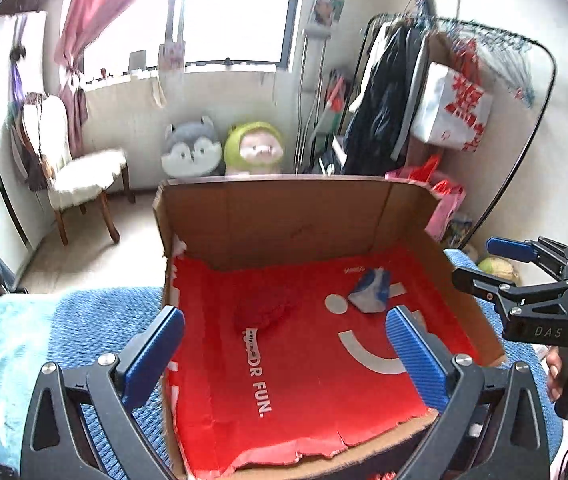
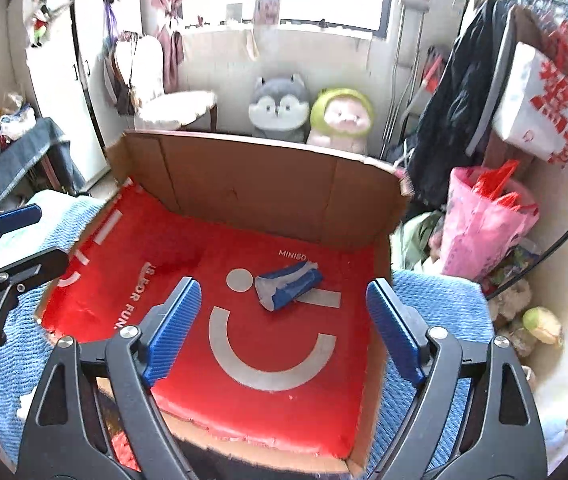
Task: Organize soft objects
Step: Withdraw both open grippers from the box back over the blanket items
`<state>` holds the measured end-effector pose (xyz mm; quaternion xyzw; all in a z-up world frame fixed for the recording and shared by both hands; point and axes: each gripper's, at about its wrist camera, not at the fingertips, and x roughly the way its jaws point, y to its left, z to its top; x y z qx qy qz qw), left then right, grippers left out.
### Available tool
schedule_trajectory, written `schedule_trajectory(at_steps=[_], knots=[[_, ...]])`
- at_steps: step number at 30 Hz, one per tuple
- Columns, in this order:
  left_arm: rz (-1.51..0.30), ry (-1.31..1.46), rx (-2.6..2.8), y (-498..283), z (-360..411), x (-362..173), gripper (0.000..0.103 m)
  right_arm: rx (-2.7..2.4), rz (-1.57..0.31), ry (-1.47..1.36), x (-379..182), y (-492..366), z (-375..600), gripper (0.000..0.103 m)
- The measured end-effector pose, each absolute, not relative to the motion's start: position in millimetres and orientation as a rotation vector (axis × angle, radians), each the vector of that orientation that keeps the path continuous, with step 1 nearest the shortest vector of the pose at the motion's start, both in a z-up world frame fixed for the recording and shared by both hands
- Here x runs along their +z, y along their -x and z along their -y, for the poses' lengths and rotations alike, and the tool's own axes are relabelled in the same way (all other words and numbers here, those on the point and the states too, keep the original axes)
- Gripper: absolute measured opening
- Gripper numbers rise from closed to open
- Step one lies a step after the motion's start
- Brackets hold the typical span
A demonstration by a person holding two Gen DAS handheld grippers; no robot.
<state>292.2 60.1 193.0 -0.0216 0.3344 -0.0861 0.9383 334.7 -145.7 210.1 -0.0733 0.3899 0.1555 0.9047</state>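
A cardboard box [image 1: 300, 216] with a red liner stands on a blue blanket; it also shows in the right wrist view [image 2: 252, 184]. Inside lie a folded blue and white soft item [image 1: 370, 290], also in the right wrist view [image 2: 288, 285], and a red fuzzy soft item [image 1: 264, 308], blurred red in the right wrist view [image 2: 176, 266]. My left gripper [image 1: 284, 356] is open and empty over the box's near side. My right gripper [image 2: 280, 328] is open and empty just short of the blue item; it shows from the side in the left wrist view [image 1: 480, 266].
Two plush toys, a grey husky [image 2: 279, 105] and a green-hooded pig [image 2: 342, 118], sit on the floor behind the box. A white chair [image 1: 84, 176] stands at left. A clothes rack [image 1: 424, 92] and pink bags [image 2: 484, 224] are at right. The blue blanket [image 1: 96, 320] surrounds the box.
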Motion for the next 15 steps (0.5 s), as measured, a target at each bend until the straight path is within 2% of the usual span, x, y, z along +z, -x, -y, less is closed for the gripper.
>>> schedule_trajectory(at_steps=[15], knots=[[-0.362,0.030,-0.133,-137.5,-58.4,219.2,0.103,0.363,-0.521,0.122,242.6,-180.2,181.4,0.093]])
